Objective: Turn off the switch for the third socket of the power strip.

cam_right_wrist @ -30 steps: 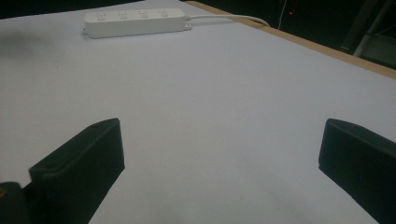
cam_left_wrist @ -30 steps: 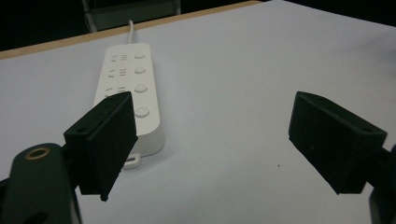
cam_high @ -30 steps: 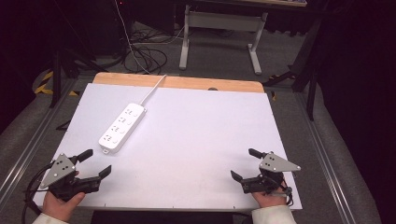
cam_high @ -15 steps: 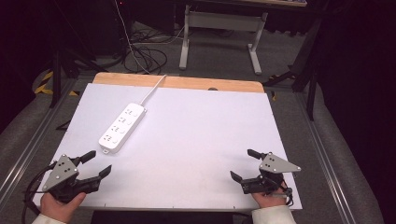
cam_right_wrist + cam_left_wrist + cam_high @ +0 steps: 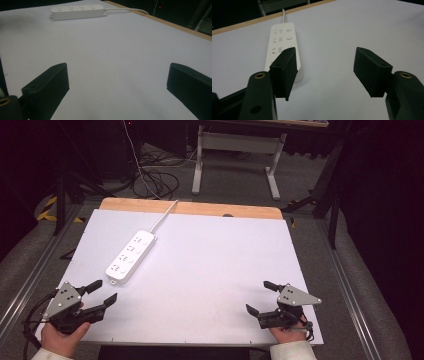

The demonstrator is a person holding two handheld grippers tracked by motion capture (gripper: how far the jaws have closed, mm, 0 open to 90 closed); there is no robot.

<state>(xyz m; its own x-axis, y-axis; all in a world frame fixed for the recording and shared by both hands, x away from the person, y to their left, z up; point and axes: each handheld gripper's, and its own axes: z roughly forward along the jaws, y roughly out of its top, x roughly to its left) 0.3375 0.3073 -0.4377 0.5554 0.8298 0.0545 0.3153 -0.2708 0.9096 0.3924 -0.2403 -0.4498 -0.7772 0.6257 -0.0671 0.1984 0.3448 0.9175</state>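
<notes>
A white power strip lies on the left half of the white table, its cord running off the far edge. My left gripper rests open at the near left corner, a short way in front of the strip, with nothing between its jaws. In the left gripper view the power strip shows past the left jaw. My right gripper sits open and holds nothing at the near right corner. The right gripper view has the power strip far off at the top.
A wooden strip borders the table's far edge. Behind the table, a metal desk frame and loose cables stand on the grey floor. Metal rails run along both sides of the table.
Both grippers have stayed almost still at the near corners; the left one has shifted very slightly. The power strip has not moved.
</notes>
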